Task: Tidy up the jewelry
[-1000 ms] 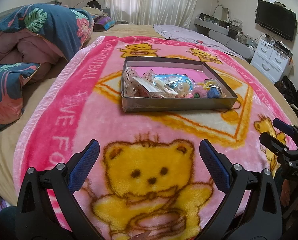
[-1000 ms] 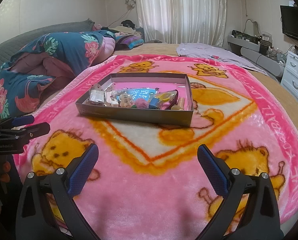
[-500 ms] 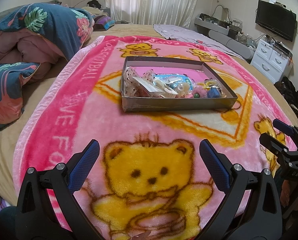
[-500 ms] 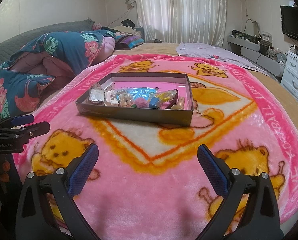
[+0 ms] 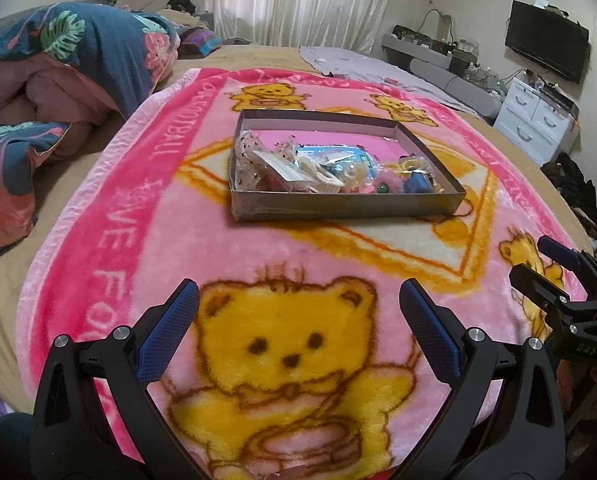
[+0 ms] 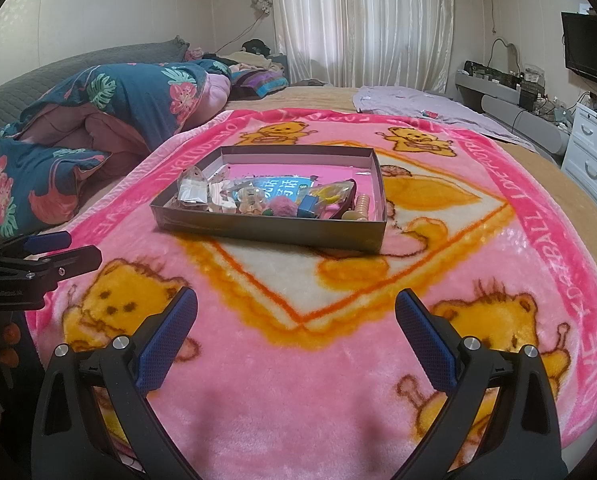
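Observation:
A shallow grey cardboard box (image 5: pixel 346 202) with a pink floor sits mid-bed on a pink bear blanket (image 5: pixel 110 240); it also shows in the right wrist view (image 6: pixel 266 230). Inside lie several small jewelry items in clear bags (image 5: pixel 282 166), a blue card (image 6: pixel 284 188), a pink pompom (image 6: pixel 282 206) and a beaded bracelet (image 6: pixel 358 208). My left gripper (image 5: pixel 298 292) is open and empty, hovering over the blanket well short of the box. My right gripper (image 6: pixel 296 300) is open and empty, also short of the box. Each gripper shows at the edge of the other's view.
A folded floral duvet (image 5: pixel 58 76) is piled at the left of the bed. A lilac cloth (image 6: pixel 426 108) lies at the far right. A white drawer unit (image 5: pixel 538 116) and a wall TV (image 5: pixel 546 40) stand beyond the bed's right edge.

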The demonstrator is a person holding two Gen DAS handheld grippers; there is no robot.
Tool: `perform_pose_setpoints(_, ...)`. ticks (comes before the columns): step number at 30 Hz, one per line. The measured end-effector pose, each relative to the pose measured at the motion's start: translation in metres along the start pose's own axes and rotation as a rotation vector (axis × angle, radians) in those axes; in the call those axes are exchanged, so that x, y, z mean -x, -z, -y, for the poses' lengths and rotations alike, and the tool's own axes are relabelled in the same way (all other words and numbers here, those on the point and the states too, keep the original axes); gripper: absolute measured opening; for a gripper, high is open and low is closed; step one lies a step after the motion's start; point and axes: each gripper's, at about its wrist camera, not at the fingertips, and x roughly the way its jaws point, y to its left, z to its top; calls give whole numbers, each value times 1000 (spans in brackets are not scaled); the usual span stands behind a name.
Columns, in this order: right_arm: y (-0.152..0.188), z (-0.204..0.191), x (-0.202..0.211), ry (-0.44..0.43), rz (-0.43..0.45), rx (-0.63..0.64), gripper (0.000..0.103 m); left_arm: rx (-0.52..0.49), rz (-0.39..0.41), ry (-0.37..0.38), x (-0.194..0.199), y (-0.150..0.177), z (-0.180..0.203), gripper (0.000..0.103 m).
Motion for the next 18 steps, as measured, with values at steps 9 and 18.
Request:
perform_pose_setpoints(9,-2,6,-1,10,-1,-25,99,-26,7,-26,-2,0,7,94)
perform_pose_setpoints(18,-47,134,-64,287,-96,-262,99,236,-158,-224,-67,-39,-81,94)
